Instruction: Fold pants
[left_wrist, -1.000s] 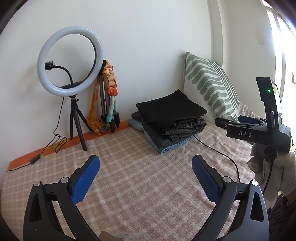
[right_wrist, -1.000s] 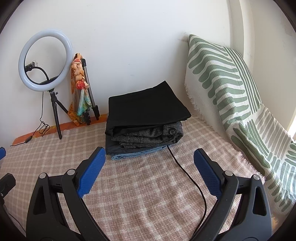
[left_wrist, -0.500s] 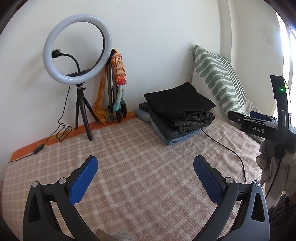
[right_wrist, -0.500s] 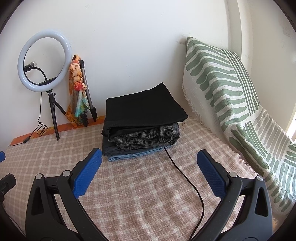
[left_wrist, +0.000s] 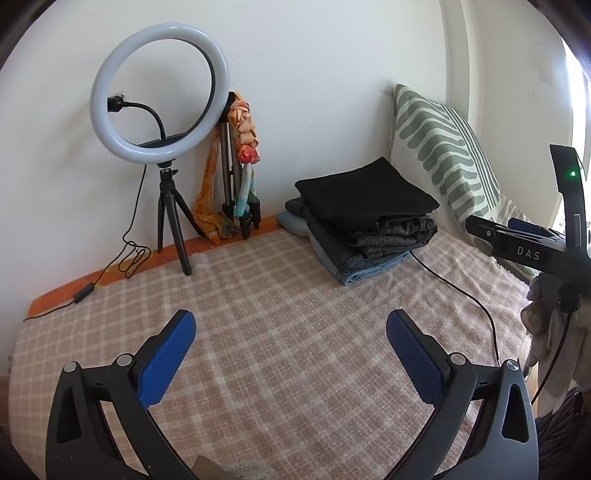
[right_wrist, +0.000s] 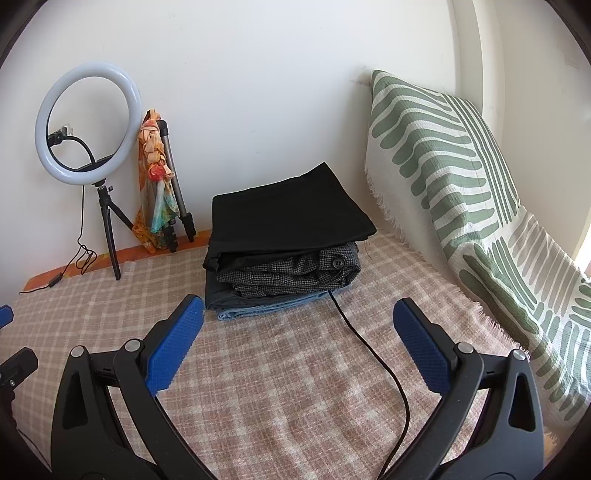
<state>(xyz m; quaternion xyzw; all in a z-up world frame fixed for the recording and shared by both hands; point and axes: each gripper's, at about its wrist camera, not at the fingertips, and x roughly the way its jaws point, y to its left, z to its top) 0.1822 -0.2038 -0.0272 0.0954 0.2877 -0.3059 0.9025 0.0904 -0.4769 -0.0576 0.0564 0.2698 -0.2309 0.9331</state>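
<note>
Compared with the frames a second ago, the stack of folded pants (left_wrist: 364, 218) sits further toward 3 o'clock in the left wrist view and the ring light (left_wrist: 159, 90) has slid toward centre, so I log a swing of the left gripper (left_wrist: 291, 334); the right wrist view has barely shifted.

Pose: I see the left gripper held above the checked blanket (left_wrist: 266, 325), fingers spread wide, nothing between the blue pads (left_wrist: 166, 360). The right gripper (right_wrist: 298, 319) hovers likewise, jaws wide apart and empty, aimed at the stack at 12 o'clock.

Pants: folded pile on the blanket near the wall, black pair on top, a grey checked pair (right_wrist: 295, 271) under it, blue denim at the bottom. Neither gripper touches it.

View differences: the left wrist view alone shows the right gripper from the side at 3 o'clock, with a green indicator lit and a gloved hand (left_wrist: 546, 317) beneath it. The right wrist view alone shows the full striped pillow (right_wrist: 461, 177) against the wall at 2 o'clock, and a button on the checked pair. A black cable (right_wrist: 373, 358) runs from under the stack toward 6 o'clock between the right fingers. The tripod with scarf (right_wrist: 157, 184) leans on the wall at 10 o'clock.
</note>
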